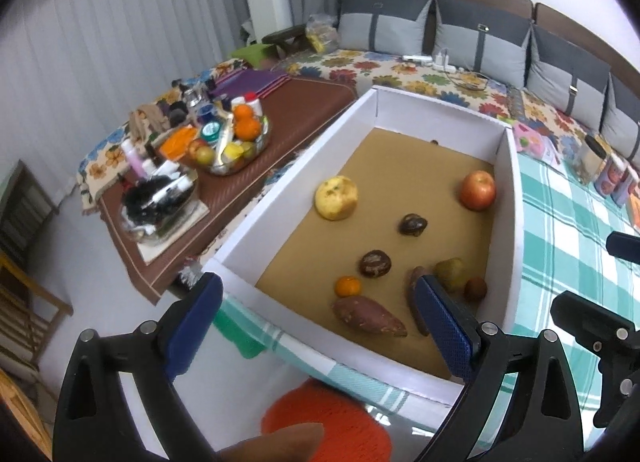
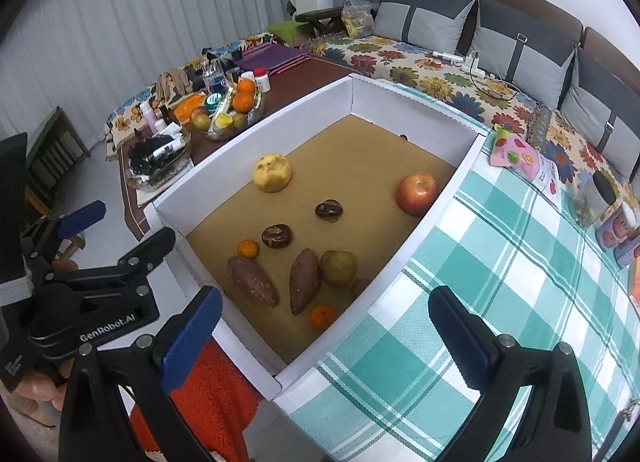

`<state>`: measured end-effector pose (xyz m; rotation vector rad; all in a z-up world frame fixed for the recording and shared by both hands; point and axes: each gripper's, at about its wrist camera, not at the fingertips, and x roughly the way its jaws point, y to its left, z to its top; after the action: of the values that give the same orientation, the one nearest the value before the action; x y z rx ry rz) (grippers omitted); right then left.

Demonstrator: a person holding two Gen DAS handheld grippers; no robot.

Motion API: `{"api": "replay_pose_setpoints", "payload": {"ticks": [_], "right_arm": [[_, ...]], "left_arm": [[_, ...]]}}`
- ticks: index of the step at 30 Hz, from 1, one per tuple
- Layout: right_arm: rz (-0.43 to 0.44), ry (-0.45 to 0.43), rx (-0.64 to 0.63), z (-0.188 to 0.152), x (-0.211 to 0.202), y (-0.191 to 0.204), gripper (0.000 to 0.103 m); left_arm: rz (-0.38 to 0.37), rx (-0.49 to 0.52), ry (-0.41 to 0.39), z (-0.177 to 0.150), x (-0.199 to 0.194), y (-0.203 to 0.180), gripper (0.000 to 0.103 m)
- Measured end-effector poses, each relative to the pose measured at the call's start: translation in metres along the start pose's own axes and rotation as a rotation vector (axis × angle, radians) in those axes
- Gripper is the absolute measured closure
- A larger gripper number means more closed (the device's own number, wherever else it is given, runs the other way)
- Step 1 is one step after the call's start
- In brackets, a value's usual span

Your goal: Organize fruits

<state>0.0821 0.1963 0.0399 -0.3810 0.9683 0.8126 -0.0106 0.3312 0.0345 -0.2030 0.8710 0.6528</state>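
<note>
A white cardboard box (image 1: 280, 186) (image 2: 436, 198) with a brown floor holds loose produce: a yellow fruit (image 1: 336, 198) (image 2: 272, 172), a red apple (image 1: 478, 190) (image 2: 417, 193), two dark round fruits (image 1: 375, 263) (image 2: 277, 236), small oranges (image 1: 347, 286) (image 2: 322, 315), two sweet potatoes (image 1: 368, 317) (image 2: 305, 280) and a green pear (image 1: 451, 272) (image 2: 338, 267). My left gripper (image 1: 320, 336) is open and empty above the box's near corner. My right gripper (image 2: 324, 338) is open and empty above the near right corner. The left gripper also shows in the right wrist view (image 2: 128, 238).
The box sits on a green checked cloth (image 2: 500, 262). A side table (image 1: 288, 130) to the left holds a glass bowl of fruit (image 1: 236, 142) (image 2: 232, 114), bottles and clutter. A sofa with grey cushions (image 1: 480, 38) runs behind. An orange mat (image 1: 332, 422) lies below. Jars (image 2: 600, 198) stand at right.
</note>
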Motion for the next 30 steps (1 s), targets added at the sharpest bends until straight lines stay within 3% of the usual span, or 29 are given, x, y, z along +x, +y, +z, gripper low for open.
{"api": "replay_pose_setpoints", "payload": {"ticks": [8, 20, 30], "right_arm": [[-0.002, 0.040, -0.010, 0.004, 0.010, 0.008, 0.001], [-0.005, 0.072, -0.016, 0.012, 0.019, 0.019, 0.001], [-0.009, 0.090, -0.025, 0.010, 0.029, 0.021, 0.001]], "left_arm": [[0.005, -0.031, 0.067, 0.002, 0.009, 0.011, 0.005], [0.000, -0.042, 0.106, 0.003, 0.018, 0.018, 0.005], [-0.048, -0.074, 0.134, 0.004, 0.030, 0.023, 0.005]]}}
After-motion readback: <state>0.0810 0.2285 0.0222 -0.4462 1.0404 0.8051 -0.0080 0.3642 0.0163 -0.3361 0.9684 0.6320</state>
